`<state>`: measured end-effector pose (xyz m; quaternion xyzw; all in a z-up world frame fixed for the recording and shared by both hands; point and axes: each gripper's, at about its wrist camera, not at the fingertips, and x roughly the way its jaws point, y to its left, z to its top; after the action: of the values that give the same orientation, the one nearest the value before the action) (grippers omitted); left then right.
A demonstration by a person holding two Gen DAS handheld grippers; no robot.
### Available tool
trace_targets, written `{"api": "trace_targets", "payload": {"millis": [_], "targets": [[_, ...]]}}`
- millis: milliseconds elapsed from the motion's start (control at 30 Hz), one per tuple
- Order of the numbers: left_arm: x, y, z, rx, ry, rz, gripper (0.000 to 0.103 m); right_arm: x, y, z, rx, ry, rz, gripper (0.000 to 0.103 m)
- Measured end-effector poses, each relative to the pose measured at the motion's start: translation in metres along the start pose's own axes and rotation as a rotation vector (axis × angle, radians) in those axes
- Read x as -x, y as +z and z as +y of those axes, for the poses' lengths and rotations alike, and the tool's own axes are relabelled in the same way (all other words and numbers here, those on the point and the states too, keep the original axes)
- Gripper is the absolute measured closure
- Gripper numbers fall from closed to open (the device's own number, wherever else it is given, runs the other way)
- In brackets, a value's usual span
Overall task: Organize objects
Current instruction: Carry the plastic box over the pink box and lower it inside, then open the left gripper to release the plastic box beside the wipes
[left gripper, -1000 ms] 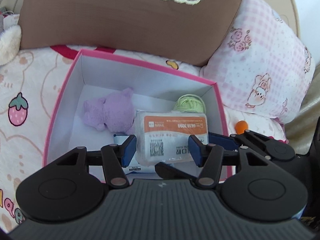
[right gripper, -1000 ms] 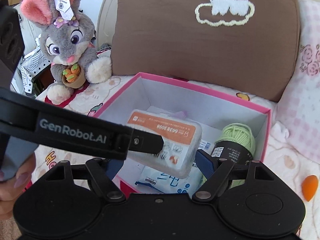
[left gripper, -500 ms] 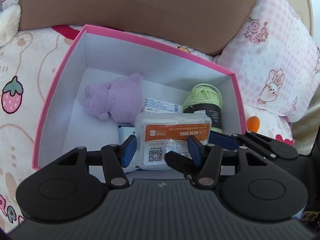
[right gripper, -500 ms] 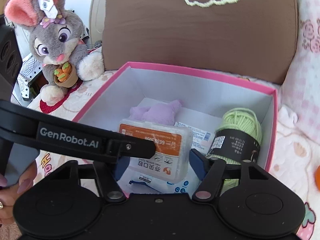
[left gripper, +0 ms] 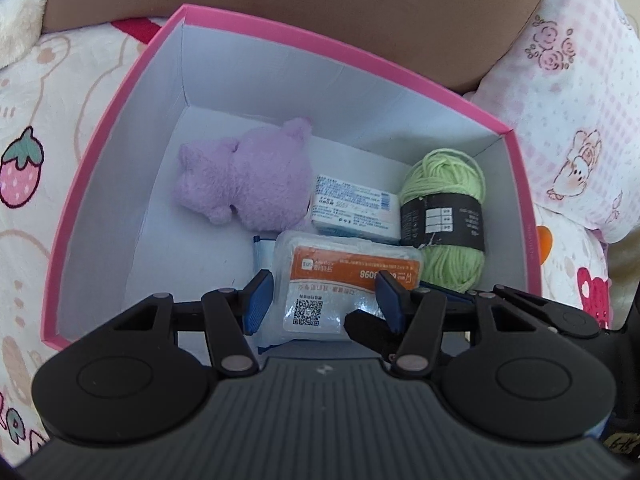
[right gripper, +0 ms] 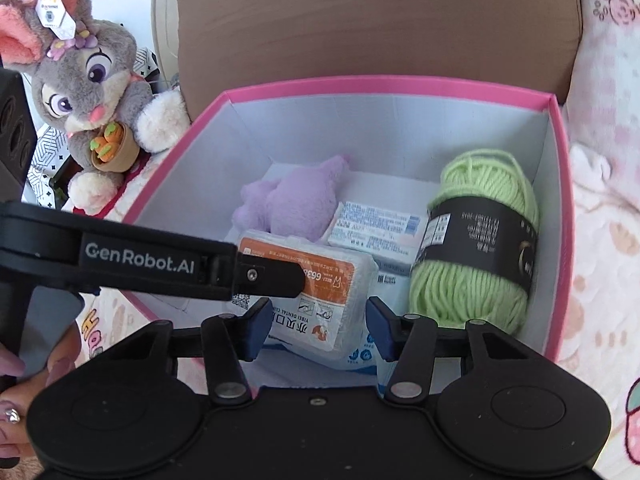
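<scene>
A pink box (left gripper: 108, 120) with white inside walls stands on the bed. In it lie a purple plush toy (left gripper: 248, 176), a white carton (left gripper: 354, 212), a green yarn ball (left gripper: 444, 216) and a blue-white pack under the clear packet with an orange label (left gripper: 340, 280). My left gripper (left gripper: 324, 306) and my right gripper (right gripper: 316, 330) both straddle this packet low inside the box, jaws set about its width; contact is unclear. The box (right gripper: 560, 200), plush toy (right gripper: 296, 204), yarn (right gripper: 476, 240) and packet (right gripper: 320, 300) show in the right wrist view, with the left gripper's finger across the packet.
A brown cushion (right gripper: 376, 24) leans behind the box. A grey rabbit plush (right gripper: 80, 92) sits at the left. A pink checked pillow (left gripper: 568, 100) lies right of the box, with an orange object (left gripper: 544, 242) beside it. Printed bedding surrounds the box.
Both grippers have gone down into the box with the orange-label packet between them. The packet now sits low on the pack at the box's near side.
</scene>
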<state>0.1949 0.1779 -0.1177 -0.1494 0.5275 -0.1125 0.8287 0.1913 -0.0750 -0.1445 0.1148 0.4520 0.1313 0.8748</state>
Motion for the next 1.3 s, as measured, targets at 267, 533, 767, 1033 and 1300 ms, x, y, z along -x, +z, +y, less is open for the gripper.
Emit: {"api": "trace_targets", "payload": {"millis": [267, 533, 767, 1033, 1300], "targets": [[-0.010, -0.001, 0.004, 0.000, -0.014, 0.023, 0.047, -0.004, 0.000, -0.003, -0.008, 0.002, 0.030, 0.046], [-0.020, -0.007, 0.006, 0.061, -0.065, 0.037, 0.046, -0.004, 0.000, 0.006, 0.024, -0.085, 0.058, 0.039], [-0.022, -0.007, 0.006, 0.067, -0.069, 0.028, 0.045, -0.005, 0.000, 0.002, 0.016, -0.076, 0.060, 0.038], [-0.027, -0.011, 0.000, 0.063, -0.041, 0.018, 0.043, -0.010, -0.003, 0.002, 0.020, -0.097, 0.065, 0.036], [-0.014, -0.010, 0.002, 0.062, -0.055, -0.008, 0.043, 0.010, 0.000, -0.001, 0.005, -0.043, 0.039, 0.037]]}}
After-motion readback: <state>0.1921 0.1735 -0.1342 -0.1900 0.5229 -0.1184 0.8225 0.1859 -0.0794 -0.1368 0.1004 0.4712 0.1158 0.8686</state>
